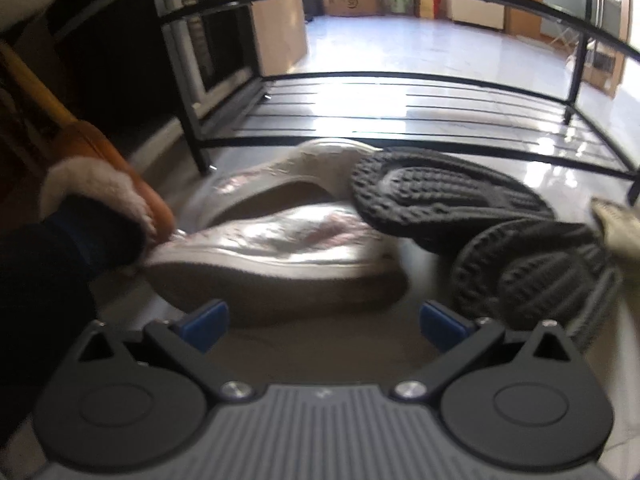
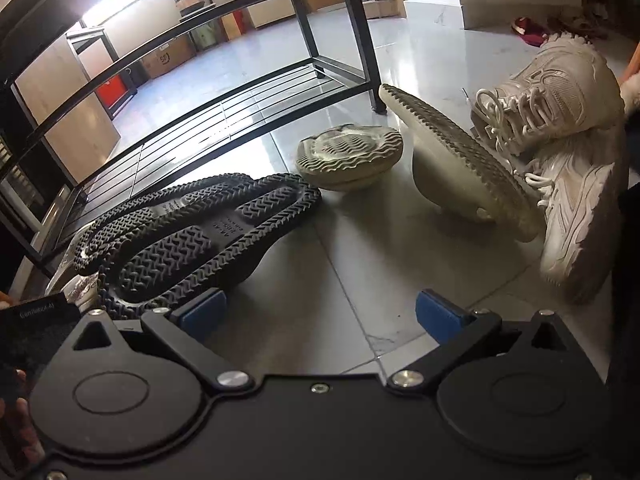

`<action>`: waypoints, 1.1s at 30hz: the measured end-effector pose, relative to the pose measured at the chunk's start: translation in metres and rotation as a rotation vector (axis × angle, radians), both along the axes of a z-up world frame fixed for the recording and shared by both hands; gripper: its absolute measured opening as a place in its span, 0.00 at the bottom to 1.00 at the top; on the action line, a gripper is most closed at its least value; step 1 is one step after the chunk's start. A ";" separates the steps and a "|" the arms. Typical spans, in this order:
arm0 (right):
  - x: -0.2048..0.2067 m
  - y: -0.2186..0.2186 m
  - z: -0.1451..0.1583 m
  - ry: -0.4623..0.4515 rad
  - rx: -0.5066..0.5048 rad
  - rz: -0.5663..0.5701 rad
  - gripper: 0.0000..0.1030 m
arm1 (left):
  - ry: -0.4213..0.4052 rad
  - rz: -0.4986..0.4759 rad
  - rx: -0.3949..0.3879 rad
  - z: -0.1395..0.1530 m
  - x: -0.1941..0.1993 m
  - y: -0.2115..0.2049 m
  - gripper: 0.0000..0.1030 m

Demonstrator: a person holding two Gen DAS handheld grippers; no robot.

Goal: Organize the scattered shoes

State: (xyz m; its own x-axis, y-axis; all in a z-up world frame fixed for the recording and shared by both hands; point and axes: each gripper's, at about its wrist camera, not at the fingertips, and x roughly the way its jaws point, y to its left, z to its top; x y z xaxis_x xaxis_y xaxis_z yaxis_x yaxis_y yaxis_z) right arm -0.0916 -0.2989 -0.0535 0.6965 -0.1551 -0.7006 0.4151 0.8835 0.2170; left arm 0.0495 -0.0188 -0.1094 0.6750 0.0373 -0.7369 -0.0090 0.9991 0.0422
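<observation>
Shoes lie scattered on the tiled floor in front of a black metal shoe rack (image 1: 400,108), which also shows in the right wrist view (image 2: 224,116). In the left wrist view a pale silver-pink slipper (image 1: 280,248) lies just ahead of my open, empty left gripper (image 1: 324,322), with two black slippers sole-up (image 1: 452,196) to its right. In the right wrist view the black slippers (image 2: 192,236) lie ahead to the left of my open, empty right gripper (image 2: 320,314). Two beige slippers (image 2: 352,156) and white sneakers (image 2: 560,152) lie farther right.
A person's foot in an orange fur-lined slipper (image 1: 104,184) stands at the left of the pale slipper. The rack's lower wire shelf (image 2: 200,140) holds nothing. Cardboard boxes (image 1: 352,2) and cabinets stand far across the glossy floor.
</observation>
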 end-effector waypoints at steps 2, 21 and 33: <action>-0.001 0.000 0.002 -0.005 -0.008 -0.003 1.00 | 0.006 -0.028 -0.043 -0.001 0.000 -0.005 0.99; -0.007 -0.009 0.004 -0.034 -0.019 -0.040 1.00 | 0.024 -0.088 -0.236 -0.026 0.026 -0.060 0.99; -0.008 -0.017 0.004 -0.029 -0.008 -0.058 1.00 | 0.065 -0.048 -0.350 -0.027 0.030 -0.063 0.79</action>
